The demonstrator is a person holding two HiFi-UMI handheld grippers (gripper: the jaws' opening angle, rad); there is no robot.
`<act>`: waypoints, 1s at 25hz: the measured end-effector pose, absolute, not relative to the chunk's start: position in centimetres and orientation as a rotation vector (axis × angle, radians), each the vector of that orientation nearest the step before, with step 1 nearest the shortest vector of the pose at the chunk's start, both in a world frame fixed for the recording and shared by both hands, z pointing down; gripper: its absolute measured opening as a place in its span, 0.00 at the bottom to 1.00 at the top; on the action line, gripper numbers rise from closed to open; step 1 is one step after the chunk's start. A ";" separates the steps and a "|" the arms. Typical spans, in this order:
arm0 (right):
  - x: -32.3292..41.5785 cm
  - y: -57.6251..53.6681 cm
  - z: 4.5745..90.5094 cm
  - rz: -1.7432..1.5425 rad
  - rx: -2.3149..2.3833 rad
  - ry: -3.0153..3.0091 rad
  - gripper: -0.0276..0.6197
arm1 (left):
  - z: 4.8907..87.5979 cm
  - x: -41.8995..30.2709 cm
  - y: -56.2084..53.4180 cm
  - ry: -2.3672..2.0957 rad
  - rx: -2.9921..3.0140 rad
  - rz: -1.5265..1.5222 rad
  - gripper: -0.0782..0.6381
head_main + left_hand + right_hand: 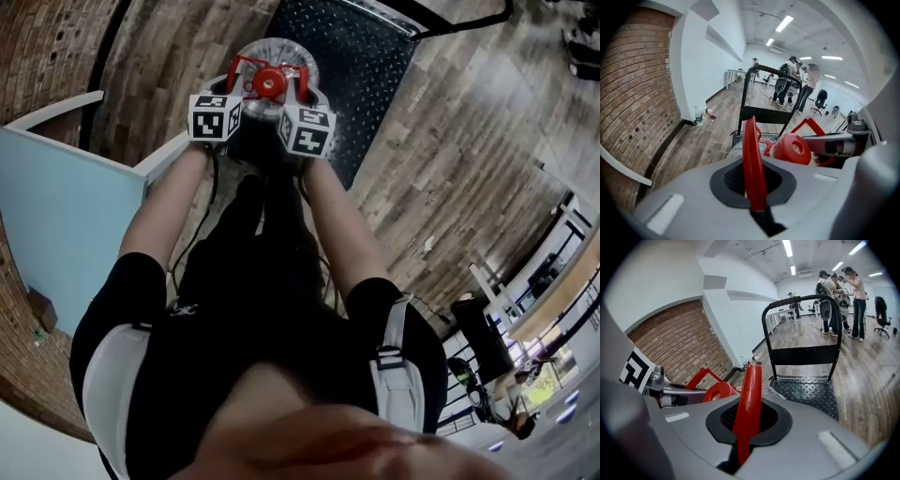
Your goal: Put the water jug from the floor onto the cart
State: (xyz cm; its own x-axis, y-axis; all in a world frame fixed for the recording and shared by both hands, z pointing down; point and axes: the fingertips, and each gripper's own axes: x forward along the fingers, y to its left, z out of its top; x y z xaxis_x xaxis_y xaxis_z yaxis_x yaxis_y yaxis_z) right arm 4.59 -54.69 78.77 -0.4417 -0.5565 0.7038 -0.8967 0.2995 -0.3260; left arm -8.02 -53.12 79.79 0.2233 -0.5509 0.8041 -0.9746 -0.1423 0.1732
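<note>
A clear water jug with a red cap and a red carrying handle hangs at the near edge of the black diamond-plate cart. My left gripper is shut on the handle's left strap. My right gripper is shut on the right strap. The red cap sits between the two grippers in both gripper views. The cart's platform and upright push handle lie just beyond the jug. The jug's body is mostly hidden by the grippers.
A light blue panel stands at the left next to a brick wall. Bottles sit on the floor by the white wall. Several people stand at the far end of the room, beyond the cart.
</note>
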 end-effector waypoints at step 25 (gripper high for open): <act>8.5 -56.1 70.5 0.938 1.542 -2.158 0.07 | 71.3 -10.7 -55.3 -1.663 1.820 0.604 0.11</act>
